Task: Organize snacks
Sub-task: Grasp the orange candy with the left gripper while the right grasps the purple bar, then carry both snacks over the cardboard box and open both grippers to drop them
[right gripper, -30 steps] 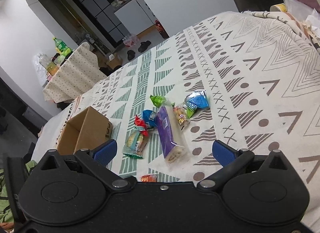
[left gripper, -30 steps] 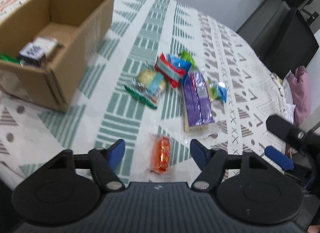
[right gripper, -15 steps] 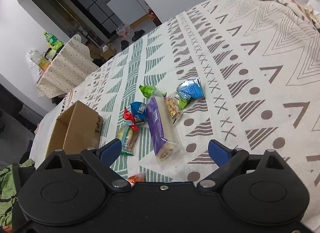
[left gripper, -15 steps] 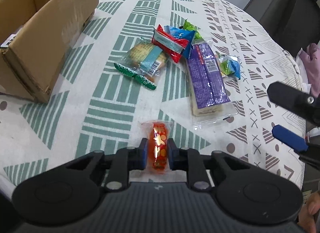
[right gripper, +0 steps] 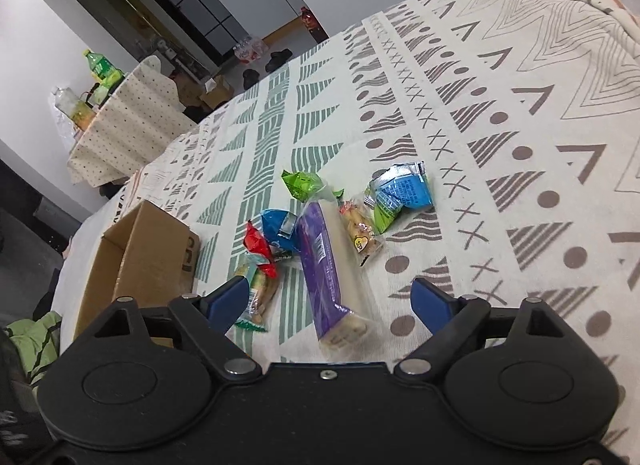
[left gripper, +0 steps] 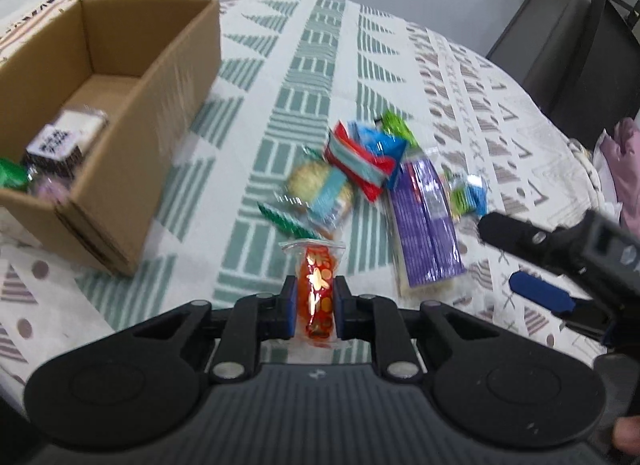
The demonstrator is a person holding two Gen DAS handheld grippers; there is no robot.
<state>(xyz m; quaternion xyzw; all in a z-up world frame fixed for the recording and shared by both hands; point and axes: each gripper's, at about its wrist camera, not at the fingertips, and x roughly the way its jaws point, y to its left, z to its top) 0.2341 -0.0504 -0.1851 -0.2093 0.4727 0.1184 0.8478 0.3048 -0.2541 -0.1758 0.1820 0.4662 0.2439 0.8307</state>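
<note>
My left gripper (left gripper: 315,311) is shut on a small orange snack packet (left gripper: 318,277), pinched between the blue pads near the table's front edge. An open cardboard box (left gripper: 132,77) stands to the left with a dark labelled packet (left gripper: 60,145) and a green one inside. A heap of snacks lies in the middle: a long purple packet (right gripper: 320,261), a red one (left gripper: 356,169), a blue one (left gripper: 380,145) and a clear cookie pack (left gripper: 320,193). My right gripper (right gripper: 332,293) is closing, its jaws still wide on either side of the purple packet's near end, pads not touching it.
A patterned cloth (right gripper: 500,113) covers the table. A blue-green packet (right gripper: 400,193) and a small biscuit packet (right gripper: 360,229) lie right of the purple one. A second table with bottles (right gripper: 100,69) stands far left. A dark chair (left gripper: 580,45) is behind the table's right edge.
My left gripper has shut on the orange packet and swung back toward the box. My right gripper has come closer to the purple packet, with its jaws slightly narrower.
</note>
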